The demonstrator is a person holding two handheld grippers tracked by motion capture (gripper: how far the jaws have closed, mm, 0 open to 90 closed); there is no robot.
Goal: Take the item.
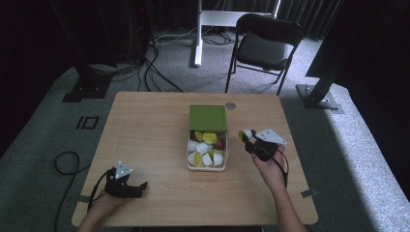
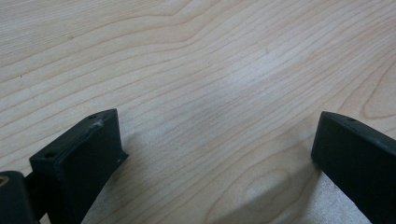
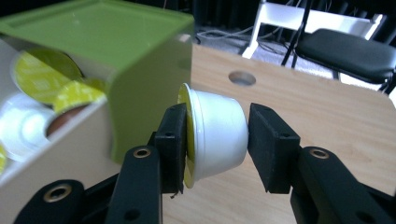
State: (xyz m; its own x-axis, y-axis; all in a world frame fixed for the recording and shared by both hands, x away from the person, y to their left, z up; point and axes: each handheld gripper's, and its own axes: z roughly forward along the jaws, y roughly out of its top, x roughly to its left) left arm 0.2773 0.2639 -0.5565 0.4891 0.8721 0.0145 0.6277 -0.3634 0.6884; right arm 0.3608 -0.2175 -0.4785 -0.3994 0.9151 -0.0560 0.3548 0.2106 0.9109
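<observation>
**Q:** What was each gripper doing?

**A:** The right gripper [image 1: 248, 139] had its jaws closed on a white coffee capsule [image 3: 215, 136] with a yellow-green lid, held sideways above the wooden table [image 1: 150, 135], lid against one jaw and base against the other. It sat just at three o'clock from the box [image 1: 207, 166]. The left gripper [image 1: 140, 187] rested low on the table near its seven o'clock corner, jaws spread wide with only bare wood between them.

**Q:** And the box?

**A:** It was near the table's centre, a clear container filled with white, yellow-green and brown capsules [image 1: 205, 150]. Its green lid [image 1: 208, 117] lay at the twelve o'clock end. A black folding chair [image 1: 263, 46] stood on the carpet beyond the table, at one o'clock.
</observation>
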